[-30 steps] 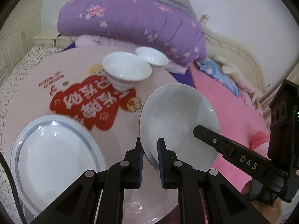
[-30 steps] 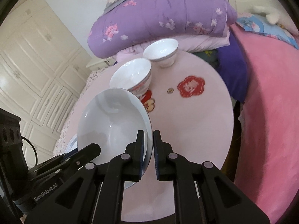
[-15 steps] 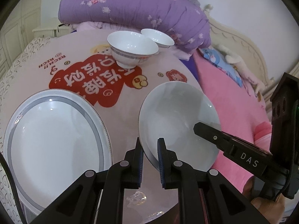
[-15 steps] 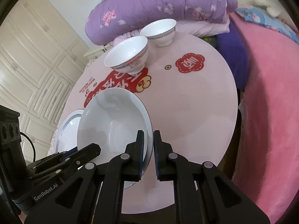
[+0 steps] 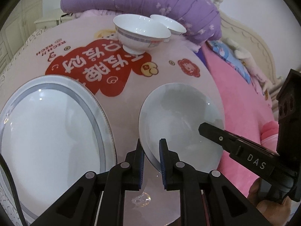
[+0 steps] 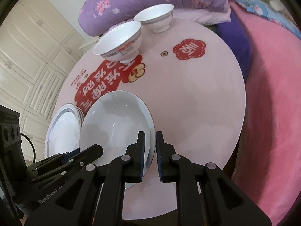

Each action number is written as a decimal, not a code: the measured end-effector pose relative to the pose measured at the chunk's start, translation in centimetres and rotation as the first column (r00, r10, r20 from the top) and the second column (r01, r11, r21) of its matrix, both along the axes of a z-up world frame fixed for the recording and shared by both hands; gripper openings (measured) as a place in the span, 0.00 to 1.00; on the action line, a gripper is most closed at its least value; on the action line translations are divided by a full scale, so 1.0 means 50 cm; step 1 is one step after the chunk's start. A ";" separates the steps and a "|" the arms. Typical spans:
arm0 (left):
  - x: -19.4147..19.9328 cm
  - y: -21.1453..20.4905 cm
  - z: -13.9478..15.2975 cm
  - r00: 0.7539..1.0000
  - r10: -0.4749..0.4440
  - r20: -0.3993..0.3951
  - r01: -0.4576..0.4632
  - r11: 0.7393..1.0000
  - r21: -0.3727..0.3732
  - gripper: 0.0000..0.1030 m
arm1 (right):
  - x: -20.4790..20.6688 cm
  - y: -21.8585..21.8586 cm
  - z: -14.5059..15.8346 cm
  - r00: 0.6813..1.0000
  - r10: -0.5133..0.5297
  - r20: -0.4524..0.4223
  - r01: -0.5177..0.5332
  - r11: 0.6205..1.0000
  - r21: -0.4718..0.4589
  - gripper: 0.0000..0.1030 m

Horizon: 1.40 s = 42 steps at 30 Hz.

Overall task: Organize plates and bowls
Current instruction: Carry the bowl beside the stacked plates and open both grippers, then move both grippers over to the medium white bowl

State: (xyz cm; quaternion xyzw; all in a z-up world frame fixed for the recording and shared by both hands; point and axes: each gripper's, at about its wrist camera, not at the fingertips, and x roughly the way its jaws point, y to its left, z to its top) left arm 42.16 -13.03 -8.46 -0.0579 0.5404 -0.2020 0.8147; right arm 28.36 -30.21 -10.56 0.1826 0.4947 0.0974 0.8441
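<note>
White deep plate (image 5: 180,120), hollow side up, has both sets of jaws pinching opposite rim edges above the table (image 6: 197,98).

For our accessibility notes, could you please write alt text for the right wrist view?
Both grippers, right and left, pinch opposite edges of a plain white plate over a round pink table. A grey-rimmed plate lies left; two bowls stand behind.

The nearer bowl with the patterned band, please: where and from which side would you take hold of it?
Probably by the rim of the nearer bowl, from above, one finger inside its wall and one outside. It stands upright and empty on a narrow foot. The second bowl stands close behind it, so the near rim looks easier to reach.
</note>
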 end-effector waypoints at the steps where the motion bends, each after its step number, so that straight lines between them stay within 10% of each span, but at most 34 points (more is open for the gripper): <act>1: 0.000 -0.001 0.000 1.000 -0.001 0.000 0.001 1.000 0.003 0.12 | 0.000 0.000 0.000 1.000 0.000 -0.001 0.000 1.000 -0.001 0.13; 8: -0.002 -0.011 0.000 1.000 -0.026 0.015 0.026 0.999 0.022 0.15 | 0.001 -0.003 0.003 1.000 -0.004 0.004 0.004 1.000 0.000 0.21; 11: -0.002 -0.012 0.003 0.999 -0.027 0.022 0.026 0.999 0.033 0.32 | -0.002 -0.007 0.014 1.000 -0.010 0.022 0.010 1.000 -0.002 0.51; 12: -0.002 -0.010 0.005 0.999 -0.022 0.024 0.021 0.999 0.037 0.52 | -0.003 -0.008 0.019 0.999 -0.012 0.033 0.012 1.000 -0.005 0.64; 18: -0.017 -0.007 0.030 0.996 -0.040 0.075 0.039 0.999 0.015 0.82 | -0.003 -0.030 0.047 0.994 -0.052 0.093 0.050 0.998 0.024 1.00; 42: 0.087 0.108 0.180 0.954 0.160 0.254 -0.163 0.987 -0.012 0.98 | 0.118 -0.074 0.162 0.976 -0.047 0.215 0.037 0.998 0.049 1.00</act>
